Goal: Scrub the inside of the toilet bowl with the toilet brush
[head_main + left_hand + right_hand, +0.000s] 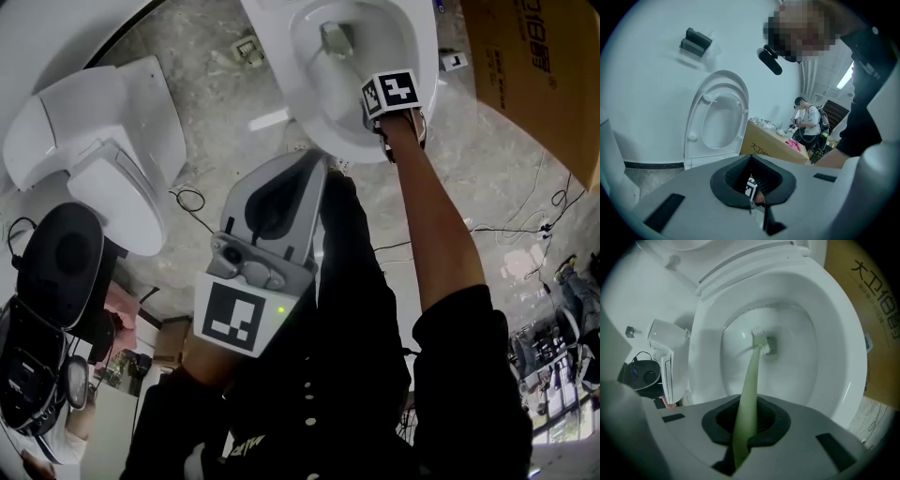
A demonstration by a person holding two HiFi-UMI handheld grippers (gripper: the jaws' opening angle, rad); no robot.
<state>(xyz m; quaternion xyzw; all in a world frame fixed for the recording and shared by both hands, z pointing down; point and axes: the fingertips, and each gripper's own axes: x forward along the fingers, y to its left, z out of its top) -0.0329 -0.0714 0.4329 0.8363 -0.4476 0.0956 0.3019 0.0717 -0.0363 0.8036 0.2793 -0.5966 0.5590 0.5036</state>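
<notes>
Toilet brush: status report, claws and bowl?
Right claw shut on toilet brush. Left claw shut, empty. Brush head low inside toilet bowl. Nothing in the way.

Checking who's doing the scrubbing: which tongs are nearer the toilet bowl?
Right. The right tongs hang over the toilet bowl, clamped on the toilet brush, whose head reaches inside. The left tongs sit short of the bowl's front edge, shut and empty.

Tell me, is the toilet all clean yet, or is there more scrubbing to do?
Not finished, I think. Done: the right gripper is shut on the toilet brush. In hand: its head touches the bowl low inside. Left: the other walls, likely; how much is already clean doesn't show. The left gripper is shut and empty, held away.
</notes>
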